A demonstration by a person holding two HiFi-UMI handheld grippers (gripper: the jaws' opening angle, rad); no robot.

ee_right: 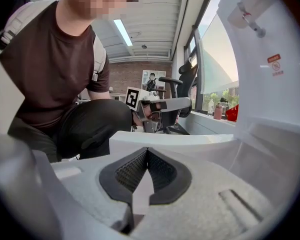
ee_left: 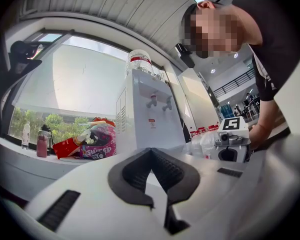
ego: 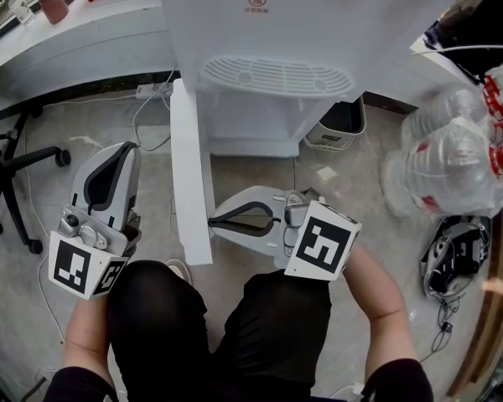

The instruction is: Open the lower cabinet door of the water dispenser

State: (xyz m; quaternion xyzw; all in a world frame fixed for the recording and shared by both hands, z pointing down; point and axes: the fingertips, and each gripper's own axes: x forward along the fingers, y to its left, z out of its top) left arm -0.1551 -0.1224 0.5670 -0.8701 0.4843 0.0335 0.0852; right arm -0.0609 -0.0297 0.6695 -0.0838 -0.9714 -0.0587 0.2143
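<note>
1. Head view, far left: an office chair stands on the floor beside a white counter.
2. Your left gripper is near your left knee and points up the picture. It is apart from the door, on the door's left side.
3. In the left gripper view its fingers meet at the tips with nothing between them. Past them stands the dispenser, with its two taps and a bottle on top.
4. The door of the lower cabinet is swung wide open. From above you see it edge-on, as a long white panel running from the dispenser's left corner down to your knees.
5. Your right gripper lies level just right of the door and points left at its lower end. The tips are at the panel's face. You cannot tell whether they touch it.
6. In the right gripper view its fingers are pressed together and empty. The door's white edge runs across just beyond the tips.
7. The open cabinet sits under the drip tray, in the middle of the head view.
8. Right of the dispenser a small bin stands on the floor. Further right is a cluster of clear water bottles.
</note>
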